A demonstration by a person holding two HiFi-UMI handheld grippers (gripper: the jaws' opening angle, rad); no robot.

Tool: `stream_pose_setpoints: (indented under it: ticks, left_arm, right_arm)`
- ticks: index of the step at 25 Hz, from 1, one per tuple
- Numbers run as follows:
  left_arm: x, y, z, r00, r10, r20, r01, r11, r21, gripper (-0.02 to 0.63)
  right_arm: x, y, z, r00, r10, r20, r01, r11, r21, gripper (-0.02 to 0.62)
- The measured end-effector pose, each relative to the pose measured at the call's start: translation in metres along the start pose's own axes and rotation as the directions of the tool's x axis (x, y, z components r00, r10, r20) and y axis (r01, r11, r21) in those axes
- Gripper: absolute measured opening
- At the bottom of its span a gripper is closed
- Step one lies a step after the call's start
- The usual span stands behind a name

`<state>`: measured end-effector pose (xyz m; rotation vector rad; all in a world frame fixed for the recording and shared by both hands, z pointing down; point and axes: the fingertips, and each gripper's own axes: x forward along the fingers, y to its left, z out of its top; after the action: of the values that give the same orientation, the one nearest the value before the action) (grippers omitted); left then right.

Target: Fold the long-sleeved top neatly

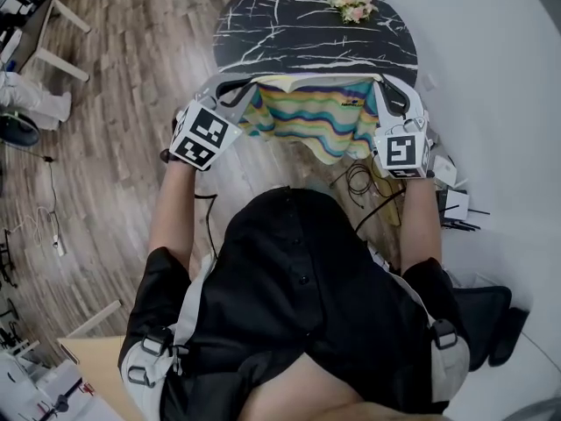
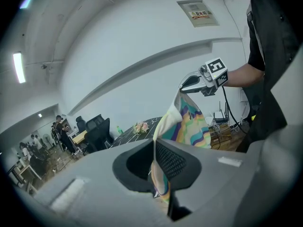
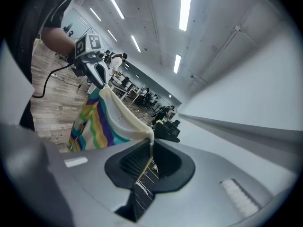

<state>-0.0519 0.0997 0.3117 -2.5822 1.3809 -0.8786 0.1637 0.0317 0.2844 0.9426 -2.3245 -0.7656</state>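
The long-sleeved top (image 1: 316, 117), striped in yellow, teal, purple and cream, hangs stretched between my two grippers above the near edge of the round black marble table (image 1: 289, 24). My left gripper (image 1: 245, 84) is shut on one upper corner, and in the left gripper view the cloth (image 2: 189, 122) runs out from between its shut jaws (image 2: 155, 148). My right gripper (image 1: 380, 84) is shut on the other corner, and in the right gripper view the cream edge (image 3: 118, 112) is pinched at its jaws (image 3: 150, 148). Each gripper shows in the other's view: the right gripper (image 2: 191, 84) and the left gripper (image 3: 97, 72).
A small bunch of flowers (image 1: 352, 3) lies at the table's far side. Black cables (image 1: 355, 181) trail on the wooden floor by my right arm. White furniture legs (image 1: 61, 42) stand at the far left. Office chairs (image 2: 97, 131) and people are far off in the room.
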Motion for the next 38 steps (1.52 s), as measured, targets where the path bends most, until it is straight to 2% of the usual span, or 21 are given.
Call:
stream_pose_setpoints:
  ticks: [10,15,33,38]
  left_arm:
    - [0.032,0.034,-0.018,1.000,0.012,-0.016,-0.013,0.996,-0.085,0.023]
    - [0.057,0.064,-0.025,0.999,0.009,-0.037,-0.012,0.995,-0.094,0.023]
    - [0.191,0.171,-0.059,0.988,-0.018,-0.155,-0.007,0.987,-0.160,0.023]
    - [0.229,0.193,-0.073,0.984,-0.020,-0.175,-0.010,0.985,-0.171,0.023]
  right_arm:
    - [0.045,-0.010,-0.006,1.000,0.009,-0.011,-0.008,1.000,0.018,0.029]
    - [0.088,-0.022,-0.017,0.999,0.028,-0.023,-0.028,1.000,0.010,0.029]
    - [0.246,-0.059,-0.094,0.980,0.098,-0.175,-0.094,0.995,0.031,0.029]
    - [0.286,-0.064,-0.118,0.975,0.101,-0.200,-0.085,0.993,0.087,0.029]
